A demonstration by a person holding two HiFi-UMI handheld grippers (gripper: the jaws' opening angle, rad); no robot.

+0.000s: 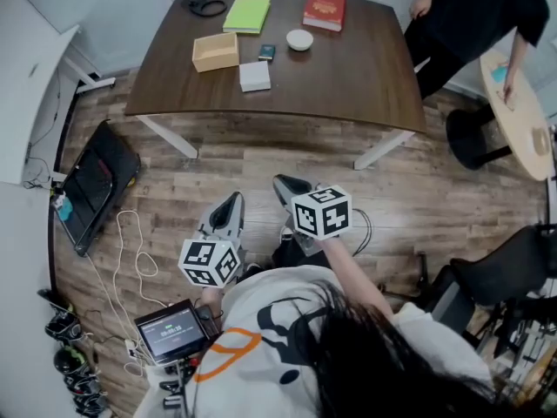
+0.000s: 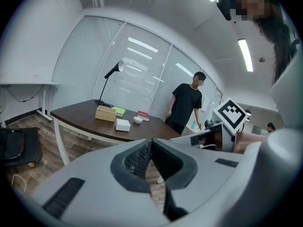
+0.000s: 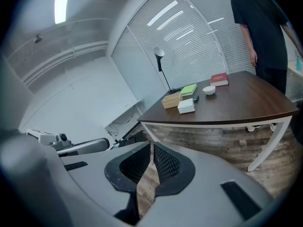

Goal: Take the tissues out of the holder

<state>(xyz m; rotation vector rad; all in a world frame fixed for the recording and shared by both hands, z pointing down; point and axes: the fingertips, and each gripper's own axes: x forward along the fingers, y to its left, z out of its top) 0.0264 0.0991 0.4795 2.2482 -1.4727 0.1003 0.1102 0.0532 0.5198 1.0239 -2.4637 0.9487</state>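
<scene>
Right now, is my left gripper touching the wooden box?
Apart. The head view shows the left gripper over the floor, well short of the wooden box on the table.

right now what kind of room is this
Probably an office or meeting room: a large table with a desk lamp, blinds across the glass walls, and an office chair.

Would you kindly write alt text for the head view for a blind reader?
Seen from above, a person holds a left gripper and right gripper over wood flooring, short of a dark table carrying a wooden holder, white box, bowl, green book and red book.
</scene>
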